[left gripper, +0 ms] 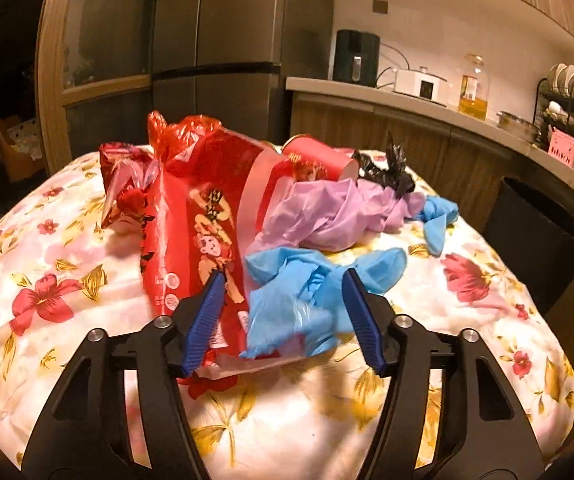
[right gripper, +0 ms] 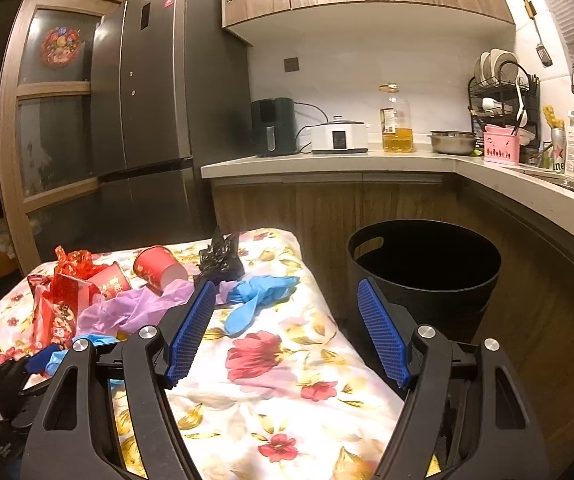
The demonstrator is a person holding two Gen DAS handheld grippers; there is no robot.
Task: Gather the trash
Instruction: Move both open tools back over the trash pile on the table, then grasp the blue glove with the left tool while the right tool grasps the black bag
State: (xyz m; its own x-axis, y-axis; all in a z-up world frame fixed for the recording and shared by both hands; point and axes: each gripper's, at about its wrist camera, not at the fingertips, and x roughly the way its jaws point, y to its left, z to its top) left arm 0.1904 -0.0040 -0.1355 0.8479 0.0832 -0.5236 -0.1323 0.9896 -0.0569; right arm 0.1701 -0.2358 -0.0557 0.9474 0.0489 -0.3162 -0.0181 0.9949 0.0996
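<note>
Left wrist: left gripper (left gripper: 281, 280) spread apart, straddling the blue glove (left gripper: 299, 292) on the table (left gripper: 47, 248) — soft, light, crumpled; I'd pinch its bunched middle. Right gripper (right gripper: 283, 294) apart, empty — bin (right gripper: 427, 264) beside the table.

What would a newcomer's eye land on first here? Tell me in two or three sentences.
First, the heap of crumpled trash on the floral tablecloth: a shiny red printed plastic bag, a lilac plastic bag and crumpled blue disposable gloves. The open left gripper straddles the nearest gloves. Beside the table's right edge stands an empty-looking black plastic bin, with the open right gripper in front.
</note>
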